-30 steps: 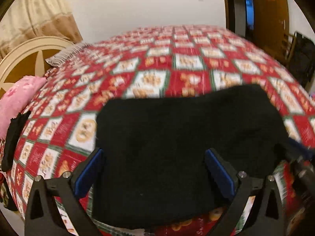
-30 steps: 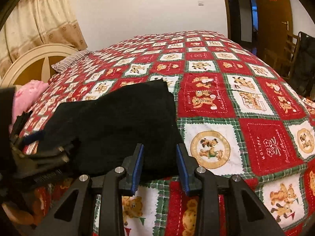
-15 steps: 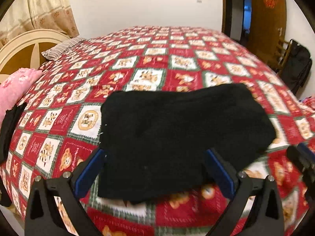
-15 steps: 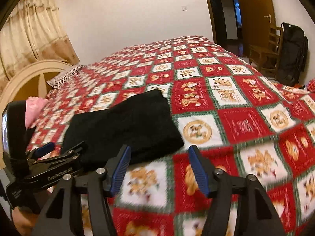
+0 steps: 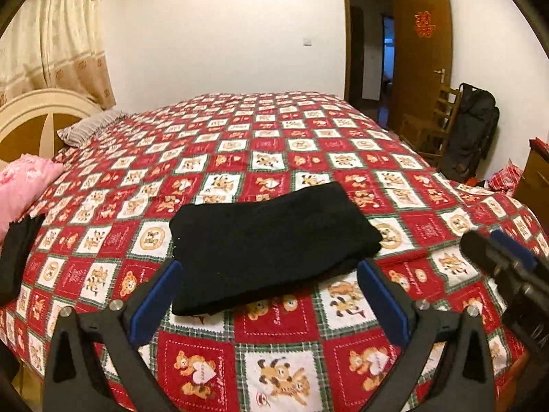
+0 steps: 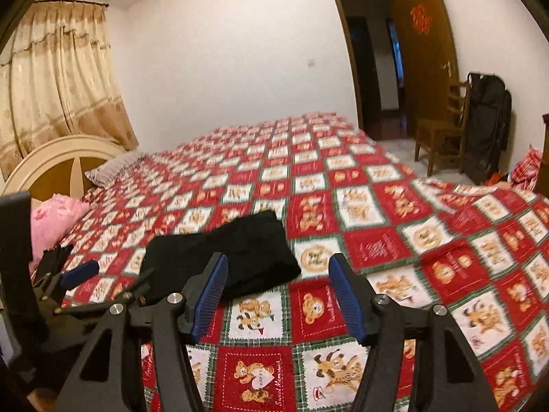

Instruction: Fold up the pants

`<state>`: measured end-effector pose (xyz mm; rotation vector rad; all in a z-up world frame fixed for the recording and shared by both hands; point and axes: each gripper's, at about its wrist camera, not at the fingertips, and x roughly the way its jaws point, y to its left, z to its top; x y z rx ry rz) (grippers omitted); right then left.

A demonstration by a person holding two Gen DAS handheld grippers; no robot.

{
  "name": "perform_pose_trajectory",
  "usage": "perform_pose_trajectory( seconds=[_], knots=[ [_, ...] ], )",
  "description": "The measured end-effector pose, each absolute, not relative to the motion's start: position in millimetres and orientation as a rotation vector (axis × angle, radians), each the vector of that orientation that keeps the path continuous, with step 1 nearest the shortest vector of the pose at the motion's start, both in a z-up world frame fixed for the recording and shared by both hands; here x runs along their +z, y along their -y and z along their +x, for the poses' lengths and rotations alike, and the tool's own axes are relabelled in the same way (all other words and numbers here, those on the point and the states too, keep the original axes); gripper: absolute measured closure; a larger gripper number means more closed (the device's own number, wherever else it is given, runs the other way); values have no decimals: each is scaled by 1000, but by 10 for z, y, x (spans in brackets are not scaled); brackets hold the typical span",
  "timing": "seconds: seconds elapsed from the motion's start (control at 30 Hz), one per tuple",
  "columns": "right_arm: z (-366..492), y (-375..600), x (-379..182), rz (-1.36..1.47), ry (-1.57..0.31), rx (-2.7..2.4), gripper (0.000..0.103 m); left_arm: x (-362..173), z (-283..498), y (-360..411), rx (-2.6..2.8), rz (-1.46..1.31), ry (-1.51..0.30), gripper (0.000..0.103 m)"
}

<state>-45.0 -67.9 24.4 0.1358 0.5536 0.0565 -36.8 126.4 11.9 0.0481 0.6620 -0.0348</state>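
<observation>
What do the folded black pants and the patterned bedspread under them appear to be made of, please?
Folded pants: a thick, soft, matte black fabric, possibly knit or fleece; it reflects no light, and the folded edges look plump and rounded.

Bedspread: a thin printed woven cloth, likely cotton, with a flat, dull finish; the red and white bear squares lie smooth and show only shallow creases.

It was a home bedroom: a large bed point(image 5: 308, 144) under a red bear-patterned quilt point(image 5: 260, 326), a curved headboard point(image 5: 31, 116), pillows point(image 5: 89, 128), beige curtains point(image 5: 65, 34), and a wooden door point(image 5: 422, 55).
</observation>
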Motion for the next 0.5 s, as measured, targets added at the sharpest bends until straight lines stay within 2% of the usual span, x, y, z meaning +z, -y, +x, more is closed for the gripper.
perform_pose_trajectory(
  seconds=[0.07, 0.5],
  knots=[
    [-535, 665, 333, 126, -529, 50, 30, 184, -453, -1247, -32, 59, -642, 0],
    [-956, 588, 637, 135, -430, 64, 27, 477, -784, -1381, -111, -67, -610, 0]
  ],
)
